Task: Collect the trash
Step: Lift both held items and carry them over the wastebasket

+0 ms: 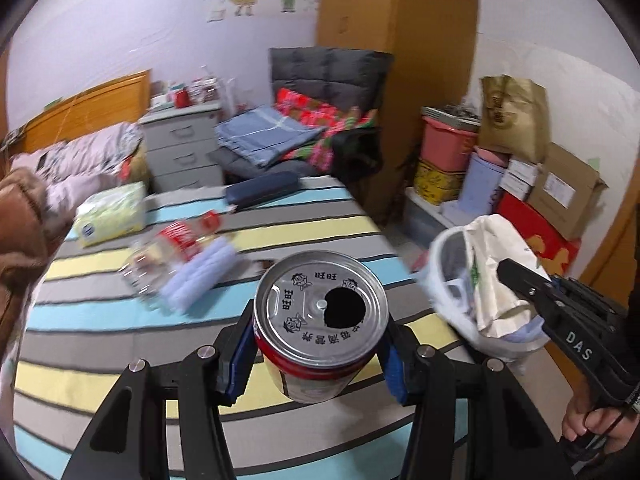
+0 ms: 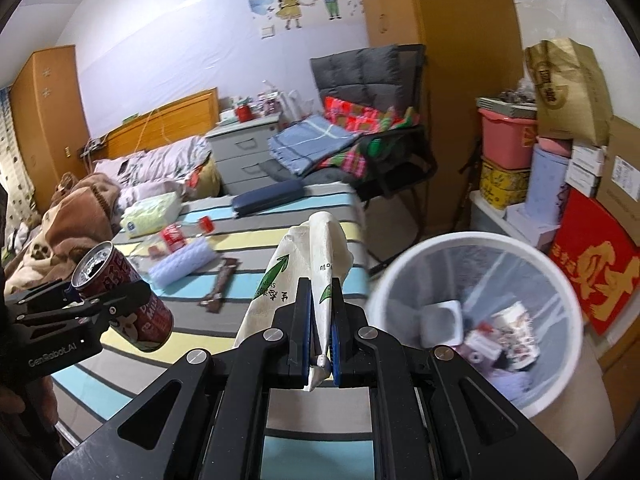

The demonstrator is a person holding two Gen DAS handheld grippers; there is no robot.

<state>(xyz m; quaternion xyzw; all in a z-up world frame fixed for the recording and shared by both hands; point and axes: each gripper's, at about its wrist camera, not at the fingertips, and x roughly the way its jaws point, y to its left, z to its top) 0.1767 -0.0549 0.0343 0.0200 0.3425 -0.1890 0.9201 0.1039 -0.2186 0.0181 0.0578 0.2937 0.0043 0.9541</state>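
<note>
Counting one can [image 1: 320, 320], one carton [image 2: 316, 264] (both gripped), one bin [image 2: 476, 248].

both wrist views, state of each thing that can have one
left gripper: shut on the can
can: opened, held upright above the bed
right gripper: shut on the carton
carton: flattened, pinched between the pads
trash bin: lined, open, partly filled
plastic bottle: lying on its side on the bed
snack wrapper: lying flat on the bed
</note>
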